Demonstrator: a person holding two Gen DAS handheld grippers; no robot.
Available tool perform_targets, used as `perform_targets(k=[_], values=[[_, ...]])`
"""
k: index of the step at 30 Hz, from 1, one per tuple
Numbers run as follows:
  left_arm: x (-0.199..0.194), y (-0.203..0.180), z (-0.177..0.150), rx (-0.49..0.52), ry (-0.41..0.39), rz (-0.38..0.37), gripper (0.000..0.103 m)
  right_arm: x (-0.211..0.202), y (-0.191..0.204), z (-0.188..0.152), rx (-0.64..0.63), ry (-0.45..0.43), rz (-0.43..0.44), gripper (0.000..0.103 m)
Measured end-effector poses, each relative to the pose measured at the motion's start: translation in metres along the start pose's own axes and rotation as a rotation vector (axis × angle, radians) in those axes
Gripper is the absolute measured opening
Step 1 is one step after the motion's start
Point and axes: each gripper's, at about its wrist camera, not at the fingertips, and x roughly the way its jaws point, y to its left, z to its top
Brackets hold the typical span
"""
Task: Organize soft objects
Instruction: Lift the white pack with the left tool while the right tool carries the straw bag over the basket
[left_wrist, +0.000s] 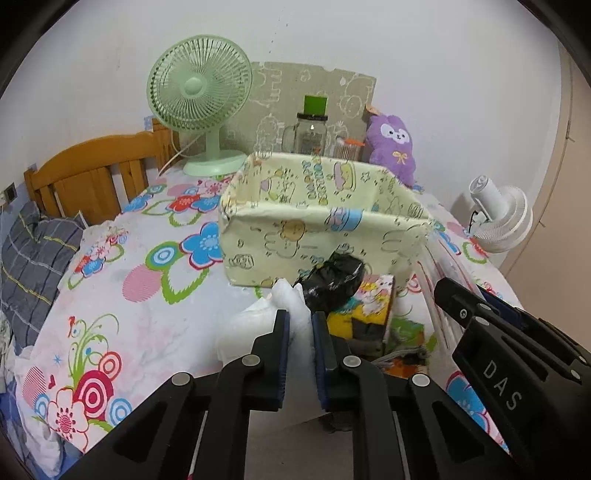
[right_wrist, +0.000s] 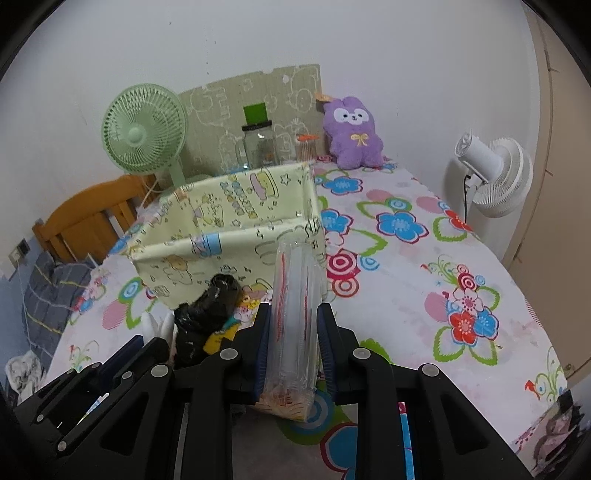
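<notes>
White soft bundle (left_wrist: 295, 314) being pinched by the left gripper (left_wrist: 300, 354); right gripper (right_wrist: 293, 350) clamping a clear plastic packet (right_wrist: 295, 314), both before the fabric bin (left_wrist: 321, 221).

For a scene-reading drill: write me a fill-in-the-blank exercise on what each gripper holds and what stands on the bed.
1. The left gripper is shut on a soft ____ item.
2. The right gripper is shut on a clear ____ bag.
3. The fabric storage box looks ____ inside.
4. The plush toy by the wall is ____ in colour.

Missing words: white; plastic; empty; purple
</notes>
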Motion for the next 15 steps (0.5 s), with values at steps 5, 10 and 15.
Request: perform_targets(k=[5,10,15], values=[[-0.014,-0.007,0.009,0.018,-0.024,-0.008,0.010,-0.015,0.001,0.008,-0.002,-0.030,0.010,0.028],[-0.034,-0.018,0.024,0.056,-0.062,-0.015,0.009,-0.034,0.002,0.022,0.000,-0.063,0.028,0.028],[-0.050,-0.026,0.040,0.067,-0.098,-0.030,0.009,-0.054,0.003,0.040,-0.007,-0.106,0.039,0.028]])
